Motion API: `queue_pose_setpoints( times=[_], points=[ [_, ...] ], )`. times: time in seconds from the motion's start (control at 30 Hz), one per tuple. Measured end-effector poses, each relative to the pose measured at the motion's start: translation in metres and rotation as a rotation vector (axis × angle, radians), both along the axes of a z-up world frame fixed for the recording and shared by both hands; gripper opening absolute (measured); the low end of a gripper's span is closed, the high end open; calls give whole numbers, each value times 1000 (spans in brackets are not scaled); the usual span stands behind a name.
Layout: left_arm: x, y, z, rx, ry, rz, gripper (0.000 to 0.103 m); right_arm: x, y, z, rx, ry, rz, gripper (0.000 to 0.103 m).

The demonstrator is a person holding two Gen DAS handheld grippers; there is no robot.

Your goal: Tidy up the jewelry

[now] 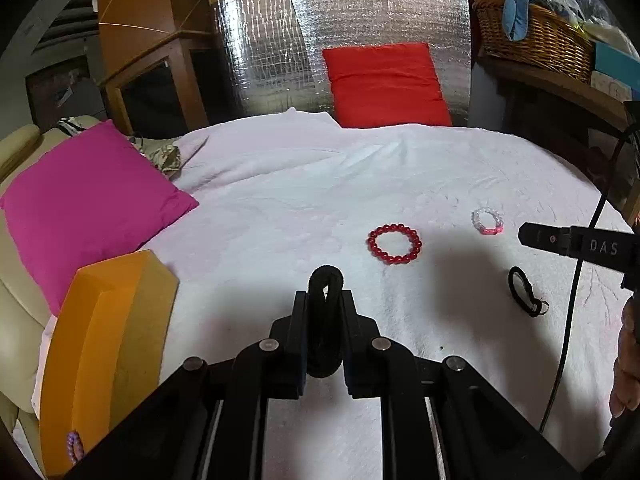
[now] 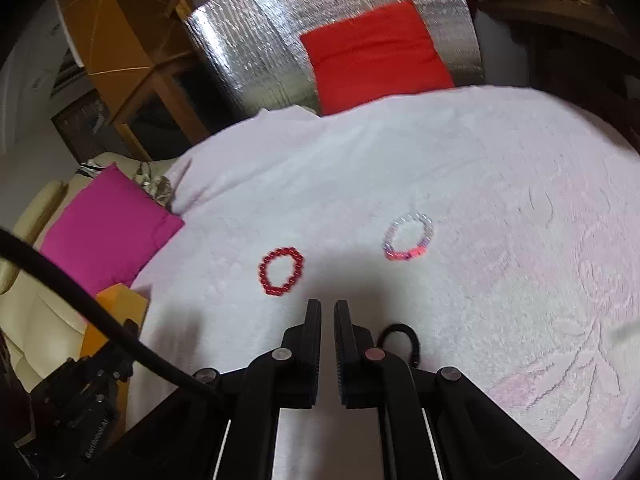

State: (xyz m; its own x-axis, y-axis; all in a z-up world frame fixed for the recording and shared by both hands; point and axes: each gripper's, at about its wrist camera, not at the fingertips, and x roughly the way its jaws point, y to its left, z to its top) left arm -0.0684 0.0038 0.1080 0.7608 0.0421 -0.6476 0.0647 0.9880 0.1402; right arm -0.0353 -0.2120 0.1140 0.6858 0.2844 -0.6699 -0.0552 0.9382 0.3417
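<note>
My left gripper (image 1: 325, 300) is shut on a black hair tie (image 1: 325, 284) and holds it above the white cloth (image 1: 280, 208). A red bead bracelet (image 1: 394, 243) lies ahead of it; it also shows in the right wrist view (image 2: 281, 271). A clear and pink bead bracelet (image 1: 487, 221) lies to the right, also seen in the right wrist view (image 2: 409, 237). A second black hair tie (image 1: 524, 291) lies at the right and shows just beside my right fingers (image 2: 400, 340). My right gripper (image 2: 327, 312) is shut and empty. An orange box (image 1: 108, 344) stands at the left.
A magenta cushion (image 1: 88, 204) lies at the left, a red cushion (image 1: 386, 84) leans on a silver foil panel (image 1: 272, 48) at the back. A wicker basket (image 1: 532, 40) sits on a shelf at the right. A small purple bead bracelet (image 1: 74, 446) is by the orange box.
</note>
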Motion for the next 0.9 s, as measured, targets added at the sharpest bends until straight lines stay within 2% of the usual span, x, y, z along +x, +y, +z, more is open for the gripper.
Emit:
queue_pose_setpoints(
  times=[0.2,0.4,0.43,0.47,0.53,0.57,0.7,0.77,0.83,0.9],
  points=[
    [-5,5,1,-2,-4,13,15,-3,1,2,11,1,3,7],
    [0,6,-9,2,25,11,15,7,-22,-13,47,119,-58,10],
    [1,4,-11,6,30,8,15,10,-26,-17,38,140,-71,18],
    [2,2,-12,9,35,4,15,12,-29,-21,28,161,-83,30],
    [3,0,-15,5,43,-3,15,16,-33,-27,23,178,-105,41],
    [4,-1,-15,3,46,-7,15,17,-34,-31,16,184,-109,42],
    [4,-3,-16,4,47,-16,15,28,-25,-45,-56,225,-84,42],
    [4,-2,-16,4,49,-16,15,34,-16,-56,-146,258,-83,42],
    [4,-1,-16,3,51,-12,15,35,-9,-58,-200,236,-76,42],
    [4,2,-15,0,49,-6,15,34,2,-57,-280,214,-54,27]
  ],
)
